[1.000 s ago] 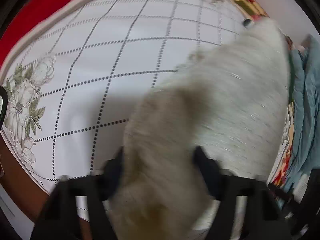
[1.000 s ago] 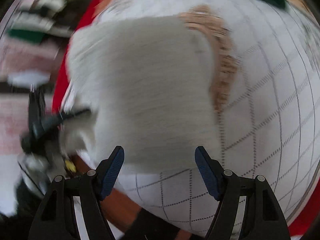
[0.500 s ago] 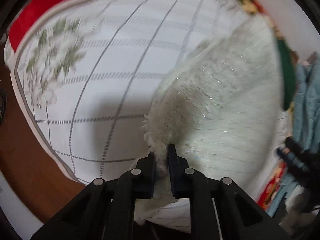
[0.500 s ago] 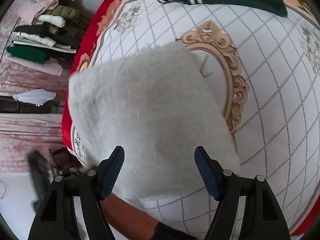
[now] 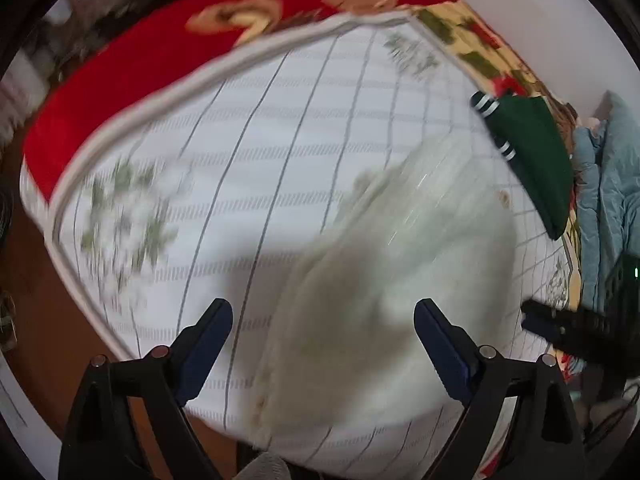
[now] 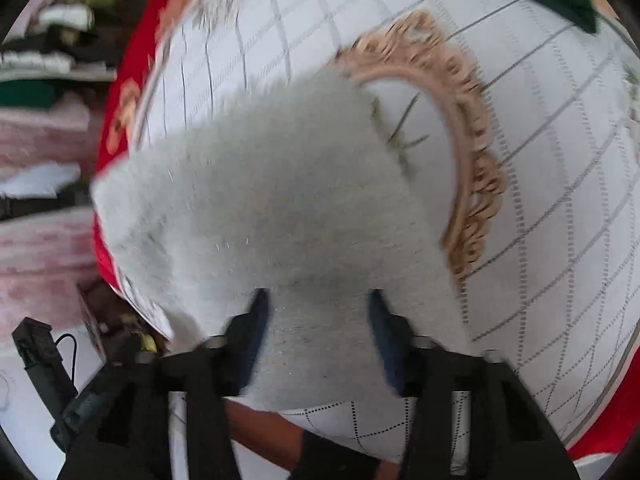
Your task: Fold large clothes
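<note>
A fluffy white garment (image 5: 400, 280) lies bunched on the white quilted bedcover (image 5: 280, 140), near its front edge. My left gripper (image 5: 324, 312) hovers above it with its jaws opening wide; the garment sits below them and nothing is pinched. In the right wrist view the same white garment (image 6: 280, 200) spreads out ahead of my right gripper (image 6: 318, 304). Its blurred fingertips (image 6: 260, 304) sink into the pile, with a hump of the fabric filling the gap between them. I see no firm pinch there.
A folded dark green garment (image 5: 532, 160) with white stripes lies at the far right of the bed. Pale blue clothes (image 5: 608, 200) pile beyond it. A red floral blanket (image 5: 140, 80) borders the cover. Stacked clothes (image 6: 48, 60) fill shelves at left. The brown bed frame (image 5: 40, 320) shows below the cover.
My left gripper pinched the garment's edge half a second ago, then let go, opened wide and rose. The right fingers have drawn closer together and pushed into the garment.
</note>
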Demonstrator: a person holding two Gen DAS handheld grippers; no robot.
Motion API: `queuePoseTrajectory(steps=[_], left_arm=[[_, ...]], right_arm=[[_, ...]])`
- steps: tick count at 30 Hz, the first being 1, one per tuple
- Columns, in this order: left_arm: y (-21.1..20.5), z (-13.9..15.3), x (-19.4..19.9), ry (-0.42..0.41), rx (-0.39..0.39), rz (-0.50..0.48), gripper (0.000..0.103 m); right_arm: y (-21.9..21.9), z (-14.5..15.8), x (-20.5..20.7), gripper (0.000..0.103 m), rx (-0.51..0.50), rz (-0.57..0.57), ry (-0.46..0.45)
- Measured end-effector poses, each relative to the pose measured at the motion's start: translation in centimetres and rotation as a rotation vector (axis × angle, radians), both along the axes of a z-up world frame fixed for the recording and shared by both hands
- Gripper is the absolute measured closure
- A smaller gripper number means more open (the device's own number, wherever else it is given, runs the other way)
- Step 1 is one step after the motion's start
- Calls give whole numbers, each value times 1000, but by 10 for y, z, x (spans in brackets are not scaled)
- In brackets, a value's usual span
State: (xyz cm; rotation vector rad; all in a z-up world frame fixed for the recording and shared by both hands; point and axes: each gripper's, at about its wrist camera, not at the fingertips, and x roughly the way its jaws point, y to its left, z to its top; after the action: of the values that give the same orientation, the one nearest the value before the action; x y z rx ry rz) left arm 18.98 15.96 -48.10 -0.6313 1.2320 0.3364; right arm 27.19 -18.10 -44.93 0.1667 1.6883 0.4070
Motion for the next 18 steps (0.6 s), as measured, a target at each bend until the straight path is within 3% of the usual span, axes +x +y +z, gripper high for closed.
queuePoseTrajectory(steps=[5, 8, 11, 13, 15, 18], left_arm=[[-4, -19, 68, -33, 31, -72, 10], [3, -52, 95, 17, 36, -71, 7], [19, -107, 110, 73, -52, -38, 0], [33, -122, 106, 51, -171, 6, 0], [40, -109, 101, 22, -202, 22, 0], [43, -74, 82, -44, -182, 42, 0]], right_arm=[[-35, -13, 3, 36, 5, -74, 31], [-44, -25, 1, 36, -1, -92, 56], [-48, -39, 8, 36, -9, -102, 60], [-49, -48, 13, 36, -5, -102, 65], [-48, -54, 19, 36, 13, -107, 61], [-47, -60, 27, 33, 130, -107, 59]])
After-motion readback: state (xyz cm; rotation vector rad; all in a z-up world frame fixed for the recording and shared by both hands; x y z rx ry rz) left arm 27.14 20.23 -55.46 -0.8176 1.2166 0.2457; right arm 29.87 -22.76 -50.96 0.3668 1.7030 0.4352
